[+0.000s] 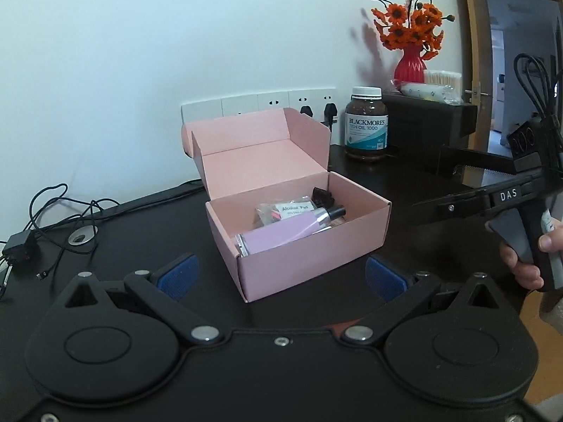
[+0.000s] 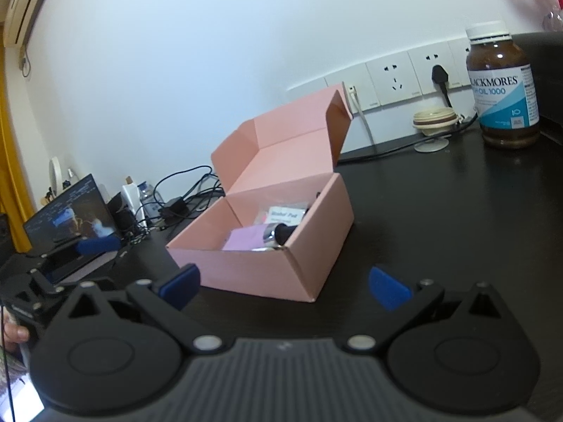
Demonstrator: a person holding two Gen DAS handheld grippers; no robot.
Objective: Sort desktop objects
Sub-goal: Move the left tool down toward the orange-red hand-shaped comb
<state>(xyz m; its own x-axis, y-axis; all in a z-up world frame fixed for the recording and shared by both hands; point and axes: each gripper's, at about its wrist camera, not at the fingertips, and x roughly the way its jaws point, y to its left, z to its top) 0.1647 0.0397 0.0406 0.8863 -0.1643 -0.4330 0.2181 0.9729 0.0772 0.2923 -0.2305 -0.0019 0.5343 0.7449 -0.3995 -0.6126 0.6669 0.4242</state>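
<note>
An open pink cardboard box (image 1: 299,263) stands on the black desk with its lid tipped back. Inside lie a lilac bottle (image 1: 281,234) with a black cap, an alcohol pad packet (image 1: 283,211) and a small black item (image 1: 322,195). My left gripper (image 1: 281,277) is open and holds nothing, its blue pads either side of the box's near corner. In the right wrist view the box (image 2: 246,270) sits just ahead of my right gripper (image 2: 284,288), open and holding nothing too. The lilac bottle (image 2: 246,239) shows over the box wall. A hand holds the right gripper's handle (image 1: 527,242).
A brown fish oil bottle (image 1: 366,123) (image 2: 503,88) stands at the back right, by a black shelf (image 1: 429,119) carrying a red vase of orange flowers (image 1: 410,63). Cables and a charger (image 1: 21,246) lie at the left. A laptop (image 2: 70,218) sits at the far left.
</note>
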